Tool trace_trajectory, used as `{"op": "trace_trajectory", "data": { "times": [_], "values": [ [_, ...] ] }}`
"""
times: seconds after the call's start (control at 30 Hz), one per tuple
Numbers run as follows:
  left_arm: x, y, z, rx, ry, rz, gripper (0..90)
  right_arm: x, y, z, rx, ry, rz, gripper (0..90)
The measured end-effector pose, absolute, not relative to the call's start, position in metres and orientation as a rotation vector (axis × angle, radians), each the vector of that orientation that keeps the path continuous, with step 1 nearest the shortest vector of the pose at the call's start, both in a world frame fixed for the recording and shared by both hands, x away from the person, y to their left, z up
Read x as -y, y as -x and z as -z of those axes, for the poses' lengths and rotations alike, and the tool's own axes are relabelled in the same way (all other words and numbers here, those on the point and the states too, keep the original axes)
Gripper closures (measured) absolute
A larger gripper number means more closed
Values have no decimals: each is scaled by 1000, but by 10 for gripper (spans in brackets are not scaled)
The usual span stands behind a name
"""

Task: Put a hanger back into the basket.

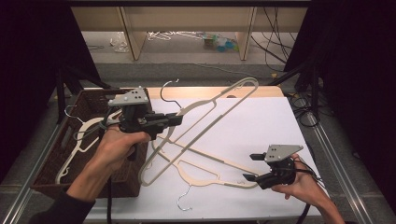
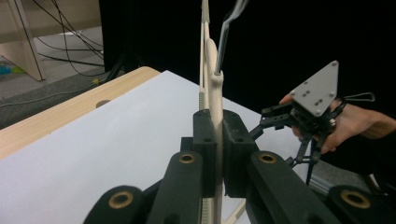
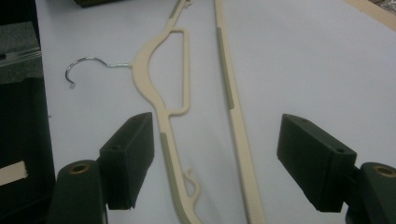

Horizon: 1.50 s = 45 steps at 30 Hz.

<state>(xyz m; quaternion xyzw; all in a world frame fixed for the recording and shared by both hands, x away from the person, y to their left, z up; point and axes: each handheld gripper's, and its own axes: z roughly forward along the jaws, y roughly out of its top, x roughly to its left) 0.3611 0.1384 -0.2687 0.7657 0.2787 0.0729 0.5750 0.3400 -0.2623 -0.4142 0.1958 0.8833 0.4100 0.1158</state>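
My left gripper (image 1: pixel 175 120) is shut on the neck of a beige plastic hanger (image 1: pixel 211 123) just below its metal hook, holding it up off the table. In the left gripper view the jaws (image 2: pixel 216 135) pinch that neck (image 2: pixel 215 93) upright between them. A second beige hanger (image 1: pixel 219 159) lies flat on the white sheet, its hook (image 1: pixel 184 201) toward the front edge. My right gripper (image 1: pixel 252 166) hovers open at this hanger's right end. In the right gripper view the open gripper (image 3: pixel 217 149) straddles the lying hanger (image 3: pixel 161 88).
A dark wicker basket (image 1: pixel 49 158) stands at the table's left with another beige hanger (image 1: pixel 77 140) in it. The white sheet (image 1: pixel 266 121) covers most of the wooden table (image 1: pixel 196 92). Black curtains flank both sides; cables trail at the far right.
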Motion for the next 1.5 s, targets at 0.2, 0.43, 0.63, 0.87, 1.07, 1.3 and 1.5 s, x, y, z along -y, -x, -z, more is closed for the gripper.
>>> {"op": "trace_trajectory", "data": {
  "times": [0.2,0.43,0.63,0.87,1.07,1.3,1.5],
  "values": [
    [-154,-356,250,-655,-1813,-213,857,263,-339,415,-2588,-578,-1193,286],
    [-193,-355,226,-694,-1801,-313,857,265,-338,414,-2567,-580,-1205,286],
    [-234,-362,224,-783,-1819,-437,858,266,-337,415,-2576,-585,-1192,286],
    [-279,-374,238,-837,-1821,-560,858,266,-338,417,-2569,-584,-1198,286],
    [-312,-383,256,-869,-1846,-631,858,263,-339,422,-2593,-590,-1171,269],
    [-336,-390,281,-918,-1893,-655,858,263,-339,424,-2593,-596,-1174,268],
    [-354,-389,296,-979,-1891,-655,858,263,-339,424,-2602,-600,-1163,265]
  ]
}}
